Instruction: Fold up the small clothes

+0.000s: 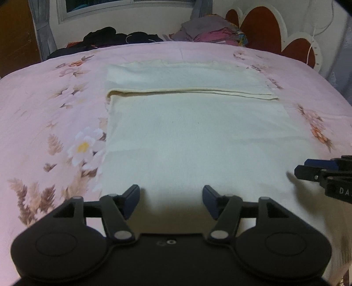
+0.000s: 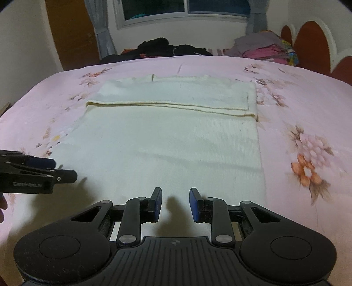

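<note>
Pink floral bedsheet (image 1: 44, 114) filled both views, with a window (image 2: 154, 11), grey curtains and piles of dark and coloured clothes (image 1: 211, 30) along the top of frame. Cream knit garment (image 1: 187, 136) lay flat mid-frame, its far part already folded toward me, the folded edge (image 2: 167, 105) running across the upper middle in the right wrist view. Near hem sat at the bottom of frame, under my tools.

My left gripper (image 1: 171, 201) had its jaws wide apart, nothing between them, hovering over the near cloth. My right gripper (image 2: 175, 204) had jaws narrower but still apart, with bare cloth showing through the gap and nothing pinched. Each tool showed at the side of the other's view: right one at right edge, left one at left edge.

Judgement: next fold needs the near hem picked up by both corners. Risks:
- grabbing the sheet with the knit, since both are soft and lie flush
- uneven pinch heights, so the fold lands skewed against the existing edge
- right jaws too narrow to take the hem cleanly, pushing a wrinkle instead
- dragging could undo the far fold
</note>
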Tool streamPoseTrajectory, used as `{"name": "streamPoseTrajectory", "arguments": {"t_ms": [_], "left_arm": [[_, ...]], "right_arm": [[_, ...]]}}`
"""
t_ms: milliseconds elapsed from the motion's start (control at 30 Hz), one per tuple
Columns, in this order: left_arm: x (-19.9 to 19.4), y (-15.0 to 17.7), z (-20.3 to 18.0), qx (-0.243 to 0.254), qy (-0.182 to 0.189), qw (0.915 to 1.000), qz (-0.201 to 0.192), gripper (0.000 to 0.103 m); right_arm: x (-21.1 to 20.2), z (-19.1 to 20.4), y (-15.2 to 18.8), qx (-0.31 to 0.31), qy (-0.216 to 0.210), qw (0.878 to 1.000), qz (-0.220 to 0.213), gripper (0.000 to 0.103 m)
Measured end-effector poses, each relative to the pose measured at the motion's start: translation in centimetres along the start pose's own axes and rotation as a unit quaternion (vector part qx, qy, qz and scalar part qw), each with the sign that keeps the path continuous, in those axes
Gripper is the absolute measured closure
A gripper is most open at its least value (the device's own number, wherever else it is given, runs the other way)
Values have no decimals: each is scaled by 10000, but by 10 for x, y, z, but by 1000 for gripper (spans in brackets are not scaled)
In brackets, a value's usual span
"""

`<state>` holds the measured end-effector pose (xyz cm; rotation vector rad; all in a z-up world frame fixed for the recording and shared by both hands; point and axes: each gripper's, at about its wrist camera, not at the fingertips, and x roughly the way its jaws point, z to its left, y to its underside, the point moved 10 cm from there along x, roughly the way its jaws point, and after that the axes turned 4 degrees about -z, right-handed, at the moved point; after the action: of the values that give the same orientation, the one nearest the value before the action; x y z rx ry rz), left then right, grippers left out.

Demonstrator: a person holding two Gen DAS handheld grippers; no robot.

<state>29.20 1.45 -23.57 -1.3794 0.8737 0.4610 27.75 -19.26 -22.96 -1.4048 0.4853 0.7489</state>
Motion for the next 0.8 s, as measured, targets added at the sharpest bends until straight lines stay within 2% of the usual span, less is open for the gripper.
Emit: {"name": "streamPoseTrajectory", "arguments": {"t_ms": [67,100,133,167,200,300,800], "left_arm": [[-10,6,5,-25,24,10000,-48,39],[-14,9,8,-51,28,10000,-59,36],[-18,12,10,-74,39,9999,-67,32],[-23,15,13,-84,53,9999,-83,32],[-27,19,16,-80,52,9999,-97,32],[-37,28,23,-61,44,9999,-97,32],[-72,79,41,-121,129,9998,46,32]], "right_arm": [[-8,6,5,24,56,10000,-25,75],[-13,9,8,44,86,9999,-38,65],[-18,11,10,69,135,9999,-81,39],[-24,13,11,73,201,9996,-168,30],[-31,16,12,35,245,9993,-271,28],[-47,21,18,-20,383,9984,-404,28],[-98,-13,82,267,1036,9941,-174,28]]}}
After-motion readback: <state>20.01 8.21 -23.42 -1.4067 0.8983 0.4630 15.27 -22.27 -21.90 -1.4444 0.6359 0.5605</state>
